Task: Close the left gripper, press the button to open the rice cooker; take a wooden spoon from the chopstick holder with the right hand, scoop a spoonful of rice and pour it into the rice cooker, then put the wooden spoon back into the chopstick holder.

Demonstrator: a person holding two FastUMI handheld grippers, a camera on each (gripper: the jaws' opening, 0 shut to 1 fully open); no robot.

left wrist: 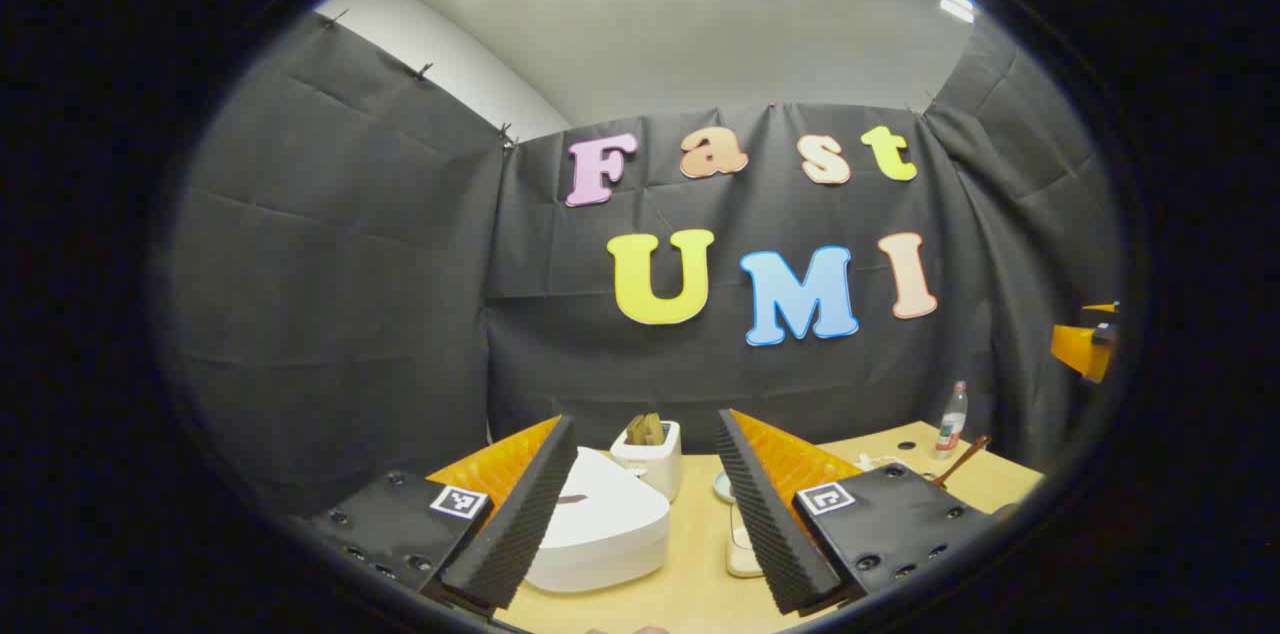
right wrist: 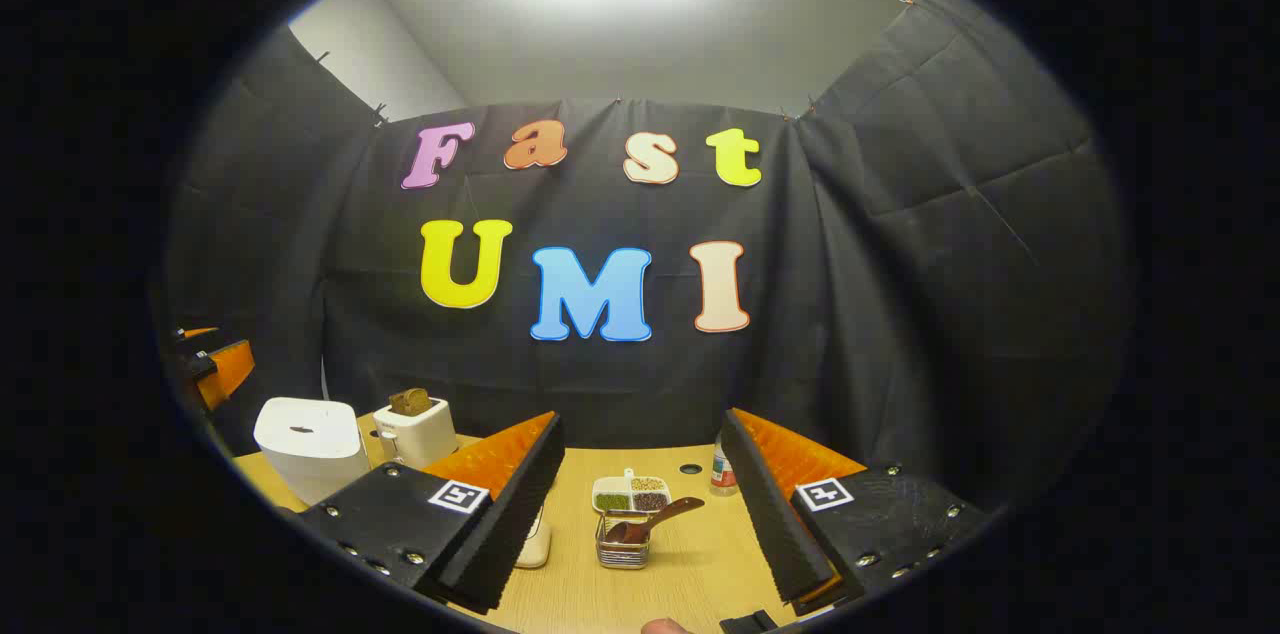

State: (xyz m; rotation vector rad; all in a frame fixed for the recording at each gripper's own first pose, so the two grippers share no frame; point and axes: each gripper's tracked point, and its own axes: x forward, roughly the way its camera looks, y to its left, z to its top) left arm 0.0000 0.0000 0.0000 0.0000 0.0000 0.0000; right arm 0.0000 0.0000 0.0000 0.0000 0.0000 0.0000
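The white rice cooker [left wrist: 600, 524] stands with its lid down on the wooden table, just ahead of and below my left gripper [left wrist: 643, 417], which is open and holds nothing. In the right gripper view the cooker [right wrist: 308, 444] sits at the far left. My right gripper [right wrist: 642, 414] is open above the table. A wooden spoon [right wrist: 655, 517] leans in the small see-through chopstick holder [right wrist: 622, 552] right in front of it. Behind the holder is a white divided dish of grains [right wrist: 630, 492]. The spoon's handle [left wrist: 962, 462] pokes up at the right of the left gripper view.
A white toaster [right wrist: 415, 429] with bread stands beside the cooker, against the black wall. A small bottle [right wrist: 720, 474] is at the table's back. A small white object [right wrist: 535, 544] lies near the holder. The left gripper [right wrist: 215, 364] shows at far left.
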